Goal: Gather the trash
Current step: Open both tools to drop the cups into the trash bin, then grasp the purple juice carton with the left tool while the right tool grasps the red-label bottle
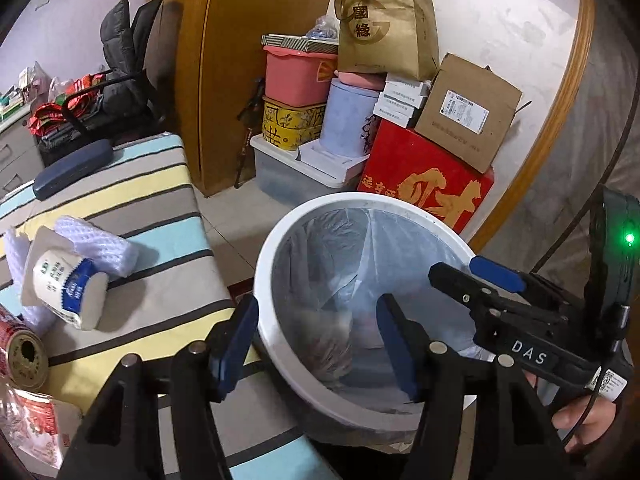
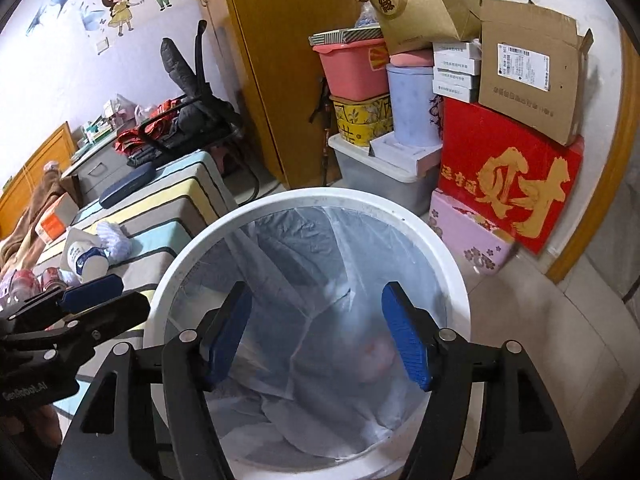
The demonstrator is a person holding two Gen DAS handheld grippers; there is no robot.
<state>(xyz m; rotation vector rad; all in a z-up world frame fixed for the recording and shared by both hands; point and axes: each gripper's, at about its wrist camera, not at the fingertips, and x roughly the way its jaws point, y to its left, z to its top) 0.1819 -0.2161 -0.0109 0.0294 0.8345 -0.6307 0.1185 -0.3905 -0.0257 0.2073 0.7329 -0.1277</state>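
Observation:
A white round trash bin (image 1: 269, 248) lined with a clear plastic bag stands on the floor beside a striped table (image 1: 152, 184); it fills the right wrist view (image 2: 460, 280). My left gripper (image 1: 316, 344) is open and empty over the bin's near rim. My right gripper (image 2: 316, 336) is open and empty above the bin's mouth; it also shows in the left wrist view (image 1: 480, 276). On the table lie a tipped paper cup (image 1: 68, 288), white foam netting (image 1: 100, 244) and a red can (image 1: 22, 352). Something pinkish lies in the bag (image 2: 376, 356).
A dark blue case (image 1: 72, 168) lies at the table's far end. Stacked boxes, a red carton (image 1: 424, 184), plastic tubs and a paper bag (image 1: 384, 28) crowd the wall behind the bin. A chair with dark clothes (image 1: 120, 80) stands beyond the table.

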